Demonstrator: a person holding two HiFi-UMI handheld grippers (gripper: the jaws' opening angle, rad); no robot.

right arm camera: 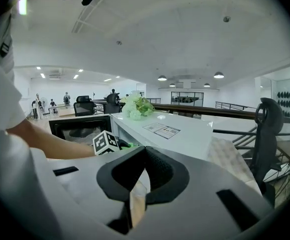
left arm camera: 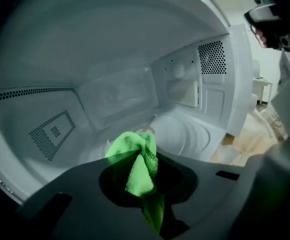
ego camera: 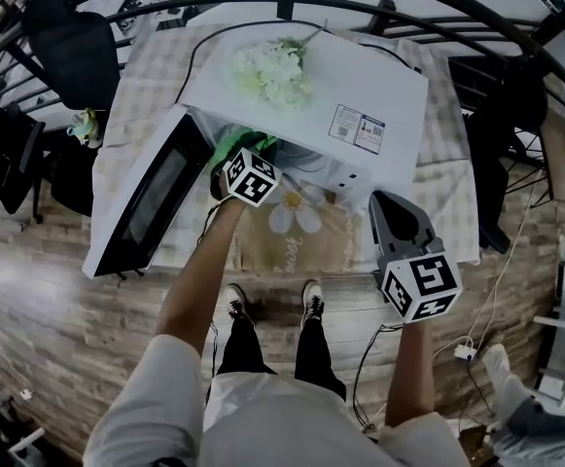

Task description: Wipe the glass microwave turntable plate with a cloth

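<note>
We've got the L gripper (left arm camera: 145,171) reaching inside the microwave (ego camera: 360,86), jaws pinching a bunched green cloth (left arm camera: 130,144). The plate (left arm camera: 184,134) lies flat on the cavity floor, just right of the cloth; can't tell whether they touch. The R gripper (right arm camera: 145,151) hangs outside, off the table's (ego camera: 447,193) front edge near its right corner, jaws pressed together w/ nothing in them. The microwave sits mid-table, its door (ego camera: 151,197) swung open toward the front-left corner.

Risks as we judge them:
- The cloth is held by one fold only. A hard drag could pull it free and leave it in the cavity.
- The plate prob. rests loose. Pressing near its rim could tip or skid it, esp. w/ the R gripper not steadying anything.
- It's tight inside, so a wide sweep could knock the L gripper into a wall.
- The door juts out beside our arm, and a bump could jolt the whole unit and the flowers (ego camera: 272,71) on top.

Count: 1 microwave, 1 door, 1 plate, 1 cloth, 2 grippers, 1 bunch of flowers, 1 table.
</note>
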